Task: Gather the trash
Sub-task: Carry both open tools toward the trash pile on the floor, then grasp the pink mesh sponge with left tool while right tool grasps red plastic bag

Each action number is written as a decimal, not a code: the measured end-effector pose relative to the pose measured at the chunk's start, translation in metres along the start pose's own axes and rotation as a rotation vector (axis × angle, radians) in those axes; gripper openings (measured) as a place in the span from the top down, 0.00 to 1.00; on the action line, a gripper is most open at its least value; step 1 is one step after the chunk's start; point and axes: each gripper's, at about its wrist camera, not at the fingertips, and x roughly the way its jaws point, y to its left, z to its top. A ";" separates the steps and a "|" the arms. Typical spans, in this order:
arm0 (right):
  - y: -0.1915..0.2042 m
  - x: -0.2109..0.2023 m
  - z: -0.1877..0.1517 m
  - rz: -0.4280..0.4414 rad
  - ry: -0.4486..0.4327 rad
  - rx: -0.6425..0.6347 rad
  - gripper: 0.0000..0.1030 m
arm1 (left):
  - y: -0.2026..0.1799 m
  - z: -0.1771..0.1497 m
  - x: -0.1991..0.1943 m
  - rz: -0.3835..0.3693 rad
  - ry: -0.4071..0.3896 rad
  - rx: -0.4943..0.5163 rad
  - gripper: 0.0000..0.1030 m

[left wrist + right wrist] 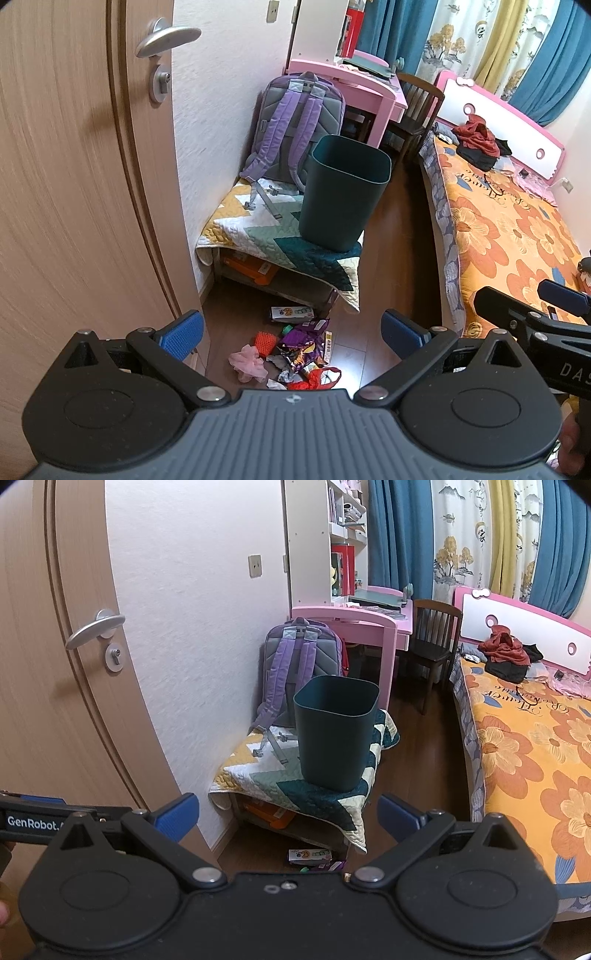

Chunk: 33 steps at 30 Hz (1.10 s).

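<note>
Both tongs are spread wide with nothing between their blue pads: the left tongs (291, 334) hang over the floor litter, and the right tongs (286, 818) point at the bin from a little higher.

Below the left tongs, one heap of trash (295, 350) lies on the wooden floor (373, 347), near the foot of the low bench. Its pieces can be counted only roughly: one pink crumpled tissue-like wad (246, 363), one orange mesh piece (265, 342), one purple foil wrapper (304, 334), one red bag-like scrap (317, 380) and a few grey and white bits too small to name. One flat printed carton (292, 314) lies just beyond the heap, closer to the bench; the right view shows it too, partly behind the tongs' body.

One dark green waste bin (341, 192) stands upright on the near corner of the bench, which is covered by one patchwork quilt (255, 225). One purple and grey backpack (295, 129) stands behind the bin against the wall, touching or nearly touching it. Under the bench sits something orange, too shaded to identify.

One wooden door (74, 184) with one silver lever handle (166, 38) fills the left side. One pink desk (369, 624) and one dark chair (432, 642) stand further back. On the right, one bed (517, 229) with an orange flowered cover carries a pile of red and black clothes (480, 142). Blue curtains hang behind.
</note>
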 end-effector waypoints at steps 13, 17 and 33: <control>-0.016 0.020 0.007 0.010 0.000 0.030 0.00 | -0.007 0.017 0.027 0.020 0.018 0.000 0.00; -0.030 0.038 0.015 0.025 -0.001 0.028 0.00 | -0.020 0.032 0.052 0.040 0.024 -0.006 0.00; -0.159 0.210 0.043 0.196 0.178 -0.079 0.01 | -0.074 0.063 0.215 0.213 0.122 -0.130 0.00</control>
